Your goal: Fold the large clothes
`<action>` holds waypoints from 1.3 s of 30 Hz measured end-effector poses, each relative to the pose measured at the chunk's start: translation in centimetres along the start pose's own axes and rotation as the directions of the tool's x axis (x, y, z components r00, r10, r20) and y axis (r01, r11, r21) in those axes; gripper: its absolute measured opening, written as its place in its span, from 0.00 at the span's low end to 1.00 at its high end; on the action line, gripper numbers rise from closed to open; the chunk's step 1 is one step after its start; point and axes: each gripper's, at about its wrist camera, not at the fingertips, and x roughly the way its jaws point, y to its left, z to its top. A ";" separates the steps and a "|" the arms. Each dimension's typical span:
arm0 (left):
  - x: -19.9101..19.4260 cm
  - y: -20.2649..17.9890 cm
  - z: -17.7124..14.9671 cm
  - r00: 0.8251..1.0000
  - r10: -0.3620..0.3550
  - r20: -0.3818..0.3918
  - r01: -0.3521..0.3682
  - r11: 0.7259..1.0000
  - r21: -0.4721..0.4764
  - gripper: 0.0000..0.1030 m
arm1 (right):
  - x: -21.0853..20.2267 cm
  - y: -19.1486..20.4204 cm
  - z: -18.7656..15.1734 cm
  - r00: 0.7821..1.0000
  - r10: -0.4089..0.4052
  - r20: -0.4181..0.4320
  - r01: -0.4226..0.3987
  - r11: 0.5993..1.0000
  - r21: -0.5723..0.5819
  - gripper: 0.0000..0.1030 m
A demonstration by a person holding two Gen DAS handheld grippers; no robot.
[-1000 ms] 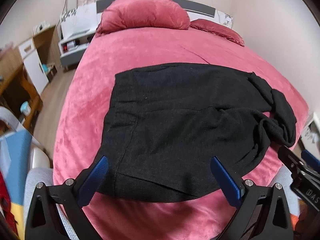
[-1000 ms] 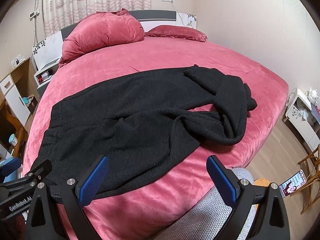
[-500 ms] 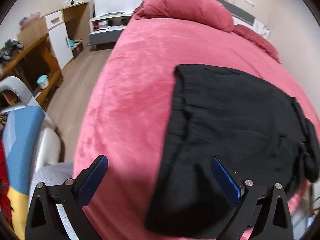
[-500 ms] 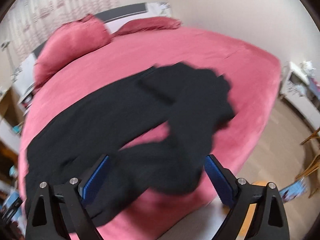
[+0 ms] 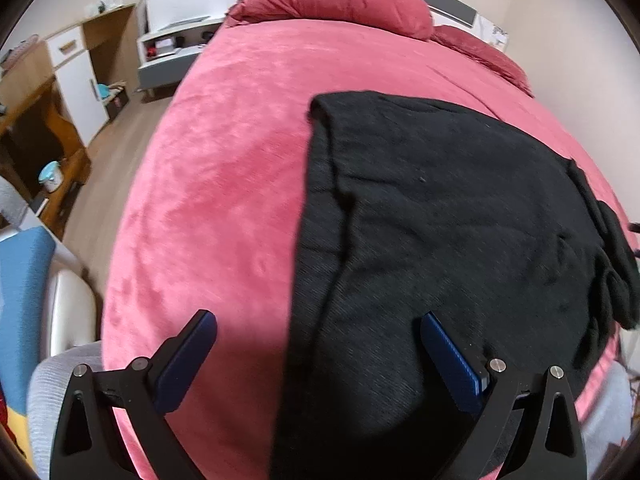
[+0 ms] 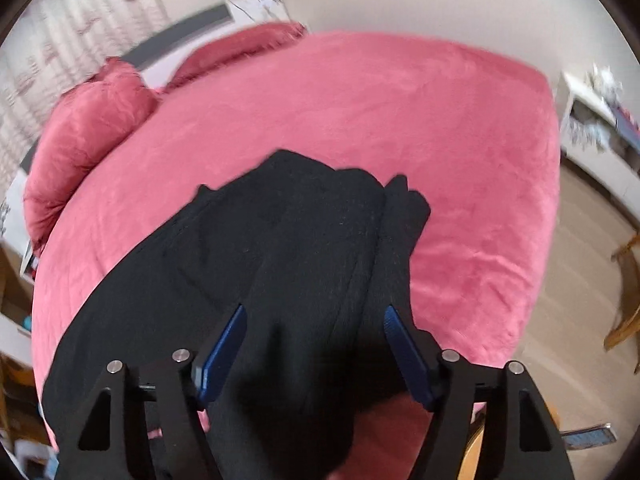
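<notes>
Black garment (image 5: 440,220) lies spread near bed (image 5: 224,184) foot edge; left gripper (image 5: 320,344) and right gripper (image 6: 314,328) jaws spread, gripping nothing.

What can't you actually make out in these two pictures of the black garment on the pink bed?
- Large black knit garment: near hem cut off by the lower edge, left wrist view.
- Its bunched sleeves: layering lost to motion blur and dark cloth, right wrist view.
- Right hand-held gripper: whether it touches cloth is unclear.
- White bedside cabinet: its contents blurred.
</notes>
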 end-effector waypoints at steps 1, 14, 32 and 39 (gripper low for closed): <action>0.1 -0.3 -0.2 1.000 -0.021 -0.015 0.021 1.000 0.013 0.99 | 0.5 -0.1 0.2 1.000 -0.005 -0.013 0.006 1.000 0.016 0.64; 1.7 -1.6 -1.3 0.999 -0.015 -0.038 0.016 1.000 0.026 1.00 | -2.0 -7.9 1.7 0.995 0.098 -0.005 -0.097 0.987 0.127 0.09; 0.4 -1.8 -1.4 1.000 0.021 -0.017 -0.020 0.999 0.028 0.98 | 0.2 -22.7 -3.0 0.991 0.013 -0.131 0.043 0.909 0.414 0.31; -0.9 -0.4 1.2 0.996 0.043 0.080 -0.043 0.999 -0.007 0.97 | -4.5 -19.7 -0.1 0.991 -0.120 0.062 0.094 0.940 0.329 0.46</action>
